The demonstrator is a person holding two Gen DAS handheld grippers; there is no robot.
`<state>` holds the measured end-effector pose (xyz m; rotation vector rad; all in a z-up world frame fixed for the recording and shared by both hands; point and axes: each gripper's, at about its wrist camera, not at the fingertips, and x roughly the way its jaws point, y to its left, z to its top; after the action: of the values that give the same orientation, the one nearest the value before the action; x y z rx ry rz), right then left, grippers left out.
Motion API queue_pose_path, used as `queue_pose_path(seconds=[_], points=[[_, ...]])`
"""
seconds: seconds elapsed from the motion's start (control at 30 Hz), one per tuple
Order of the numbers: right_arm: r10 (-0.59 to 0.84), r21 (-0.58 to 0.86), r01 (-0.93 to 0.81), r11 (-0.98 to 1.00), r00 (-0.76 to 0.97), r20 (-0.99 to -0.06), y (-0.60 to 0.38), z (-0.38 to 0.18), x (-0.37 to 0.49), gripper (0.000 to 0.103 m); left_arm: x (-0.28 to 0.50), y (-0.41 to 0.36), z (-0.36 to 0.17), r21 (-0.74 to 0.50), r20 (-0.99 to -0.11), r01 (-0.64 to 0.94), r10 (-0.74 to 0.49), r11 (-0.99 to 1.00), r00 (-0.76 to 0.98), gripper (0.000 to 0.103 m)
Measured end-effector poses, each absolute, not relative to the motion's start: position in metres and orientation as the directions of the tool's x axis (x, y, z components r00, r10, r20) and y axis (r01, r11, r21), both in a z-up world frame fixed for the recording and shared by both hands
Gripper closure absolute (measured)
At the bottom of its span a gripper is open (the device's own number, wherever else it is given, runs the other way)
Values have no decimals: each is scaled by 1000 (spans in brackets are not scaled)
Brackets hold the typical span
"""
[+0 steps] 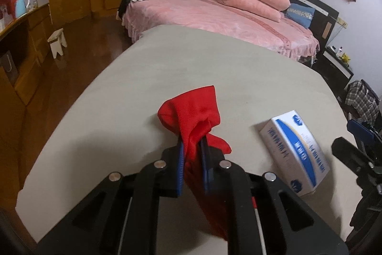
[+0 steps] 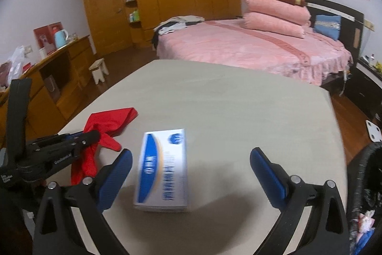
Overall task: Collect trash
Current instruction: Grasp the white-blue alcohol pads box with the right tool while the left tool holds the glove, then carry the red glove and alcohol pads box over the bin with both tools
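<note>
Left wrist view: the left gripper [image 1: 192,145] is clamping a red cloth [image 1: 191,111] between its two blue pads [image 1: 180,164]. The cloth is bunching forward past the fingertips and trailing back under the gripper body. It is sitting over the beige table [image 1: 167,63], slightly left of centre. A white and blue box [image 1: 294,151] is lying on the table to the right of the cloth, apart from it. The right gripper [image 1: 353,135] is showing partly at the right edge.

Right wrist view: the right gripper [image 2: 191,159] is standing wide apart, holding nothing. The white and blue box [image 2: 163,170] is lying flat on the table [image 2: 238,99] between the two blue pads [image 2: 117,173], touching neither. The left gripper [image 2: 93,134] is entering from the left, pinching the red cloth [image 2: 107,123] just beside the box. A dark bin rim [image 2: 365,166] is showing at the right edge, with scraps inside.
</note>
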<state>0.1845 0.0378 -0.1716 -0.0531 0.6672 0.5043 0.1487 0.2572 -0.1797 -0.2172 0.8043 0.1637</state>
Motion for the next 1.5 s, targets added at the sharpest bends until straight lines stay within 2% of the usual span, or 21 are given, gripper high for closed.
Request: queue_pose_path(seconds=[0.1,0.5,0.73,1.5], points=[[428,97,-478,873,656,-621,53,-179,184,8,144,264,-179,-127,-724,-238,74,963,686,92],[382,74,-475,877,596,-706,80,-205,191,25,140,278,-177,-126,-713,-243,82,962,697,92],[388,85,-491,867,559,-732,83,-211,190,49,140,276,-175,-126,-711,-233,76,964,699,92],[382,79,-456,886,622,-683,32,-159,182,49,143,220,-136,-141,-650,-119,-1,983,760,92]])
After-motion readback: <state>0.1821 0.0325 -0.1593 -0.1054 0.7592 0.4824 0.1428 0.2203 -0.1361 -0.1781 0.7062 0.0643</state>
